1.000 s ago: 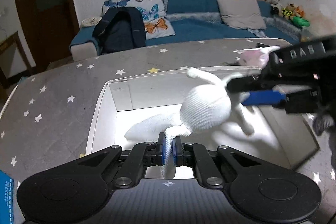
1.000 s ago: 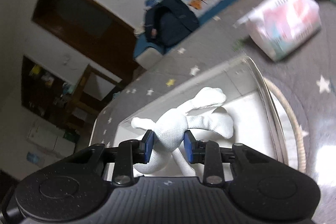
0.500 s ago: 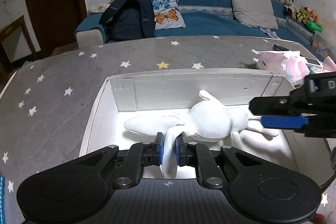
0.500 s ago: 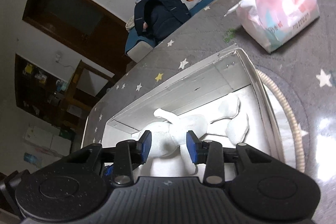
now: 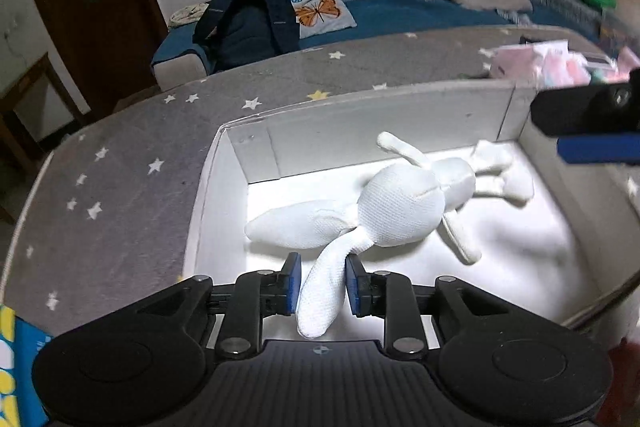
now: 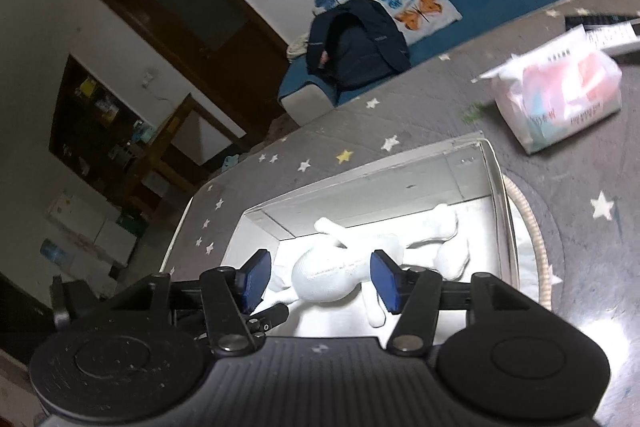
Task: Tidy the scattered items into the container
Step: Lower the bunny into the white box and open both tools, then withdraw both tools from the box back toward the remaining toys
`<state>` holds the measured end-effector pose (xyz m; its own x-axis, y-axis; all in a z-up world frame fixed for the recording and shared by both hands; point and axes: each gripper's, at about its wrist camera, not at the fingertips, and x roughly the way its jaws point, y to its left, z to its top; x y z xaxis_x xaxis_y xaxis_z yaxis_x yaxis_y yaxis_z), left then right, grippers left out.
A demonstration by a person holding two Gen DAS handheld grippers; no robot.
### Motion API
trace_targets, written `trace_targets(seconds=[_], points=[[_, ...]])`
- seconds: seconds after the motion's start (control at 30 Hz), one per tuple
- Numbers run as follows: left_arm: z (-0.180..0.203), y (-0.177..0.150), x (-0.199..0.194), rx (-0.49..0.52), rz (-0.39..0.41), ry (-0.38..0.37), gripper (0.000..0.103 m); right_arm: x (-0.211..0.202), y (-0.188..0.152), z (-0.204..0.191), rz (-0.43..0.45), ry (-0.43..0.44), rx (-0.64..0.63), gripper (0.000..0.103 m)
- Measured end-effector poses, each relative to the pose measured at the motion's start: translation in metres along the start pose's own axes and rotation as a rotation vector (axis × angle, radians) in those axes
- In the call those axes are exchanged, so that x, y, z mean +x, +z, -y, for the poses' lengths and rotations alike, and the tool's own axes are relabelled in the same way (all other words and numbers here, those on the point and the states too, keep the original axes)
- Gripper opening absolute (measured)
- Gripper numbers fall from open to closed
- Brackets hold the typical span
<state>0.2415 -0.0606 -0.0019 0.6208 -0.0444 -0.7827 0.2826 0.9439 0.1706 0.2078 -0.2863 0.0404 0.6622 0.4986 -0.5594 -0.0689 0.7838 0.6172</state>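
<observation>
Both tools are spreading: the left tool (image 5: 320, 281) is releasing the white rabbit (image 5: 396, 207) lying in the box (image 5: 208, 195), the right tool (image 6: 318, 281) straddling it untouched; a lingering pad could be snagging its ear.

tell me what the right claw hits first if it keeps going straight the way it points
Probably the white knitted rabbit toy lying in the white cardboard box; it sits between the right claw's opening jaws, untouched. Depth is unclear.

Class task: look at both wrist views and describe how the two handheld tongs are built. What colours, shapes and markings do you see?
Both the left tongs and the right tongs are matt black, with a ribbed grey front plate bearing a small round crosshair mark. Two round black discs flank the linkage arms, which have silver rivets. The fingers end in flat blue pads. No cables or sleeves show.
</observation>
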Motion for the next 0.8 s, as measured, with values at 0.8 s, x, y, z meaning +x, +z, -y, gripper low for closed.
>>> trace_targets(seconds=[0.8], points=[[-0.029, -0.014, -0.045, -0.128, 0.044, -0.209, 0.025, -0.047, -0.012, -0.037, 0.074, 0.007, -0.175, 0.080]])
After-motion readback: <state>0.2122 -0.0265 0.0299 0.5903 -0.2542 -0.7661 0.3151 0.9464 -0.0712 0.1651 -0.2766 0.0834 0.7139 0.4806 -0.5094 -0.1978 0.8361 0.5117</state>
